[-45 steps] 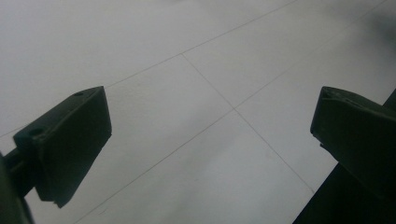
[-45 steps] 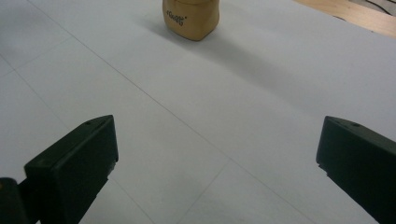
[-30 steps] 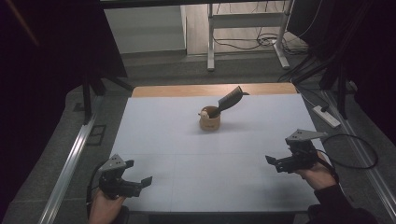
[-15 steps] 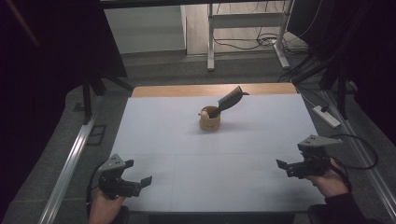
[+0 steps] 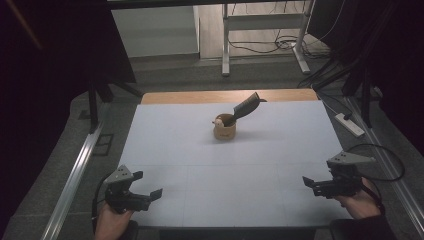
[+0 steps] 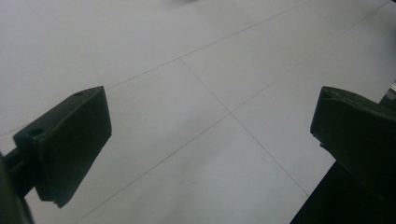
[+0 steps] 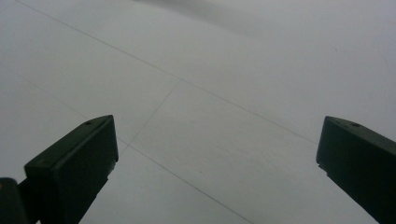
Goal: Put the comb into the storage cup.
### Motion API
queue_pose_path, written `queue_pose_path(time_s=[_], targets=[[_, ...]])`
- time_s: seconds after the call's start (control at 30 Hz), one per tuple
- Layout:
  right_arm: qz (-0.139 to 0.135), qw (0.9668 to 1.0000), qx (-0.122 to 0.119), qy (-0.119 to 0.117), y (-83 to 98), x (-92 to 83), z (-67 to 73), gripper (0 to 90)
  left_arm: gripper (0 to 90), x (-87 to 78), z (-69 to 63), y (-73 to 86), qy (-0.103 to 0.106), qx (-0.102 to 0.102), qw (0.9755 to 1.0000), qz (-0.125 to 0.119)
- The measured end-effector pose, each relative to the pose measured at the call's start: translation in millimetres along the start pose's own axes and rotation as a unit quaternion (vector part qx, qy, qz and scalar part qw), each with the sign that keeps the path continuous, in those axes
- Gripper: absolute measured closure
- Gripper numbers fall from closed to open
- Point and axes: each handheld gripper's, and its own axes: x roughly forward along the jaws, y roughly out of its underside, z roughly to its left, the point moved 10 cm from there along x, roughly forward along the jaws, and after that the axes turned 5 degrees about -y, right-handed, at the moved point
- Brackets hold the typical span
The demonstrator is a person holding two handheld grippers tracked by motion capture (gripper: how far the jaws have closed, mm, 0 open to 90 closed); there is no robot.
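Retreat of the right gripper [image 5: 311, 185] to 4 o'clock was noted; left gripper [image 5: 150, 196] stayed at 7 o'clock. Both jaws stood apart, empty. Cup [image 5: 224, 129] holding the comb [image 5: 246, 106] remained at 12 o'clock, untouched, suggesting work finished.

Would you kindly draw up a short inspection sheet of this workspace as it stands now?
Surface: pale sheet over a wooden table, faint fold lines.
Job's things: small wooden cup near the far middle, a dark comb leaning out of it.
Clutter: nothing seen.
Tongs: left tongs and right tongs open, at the near corners, holding nothing.
Cables: one loops behind the right tongs; more on the floor.
Surroundings: power strip on the floor, dark stands.
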Motion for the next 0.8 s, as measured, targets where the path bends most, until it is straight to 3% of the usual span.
queue_pose_path(time_s=[0.27,0.8], targets=[[0.013,0.9998,0.011,0.007,12.3,-2.6,-1.4,0.0,0.0,-0.4,0.1,-0.2,0.002,-0.001,1.0,-0.003],[0.047,0.9983,0.007,0.033,28.5,-4.4,-2.0,0.0,0.0,-1.9,1.8,-0.1,0.003,-0.009,0.9999,-0.007]])
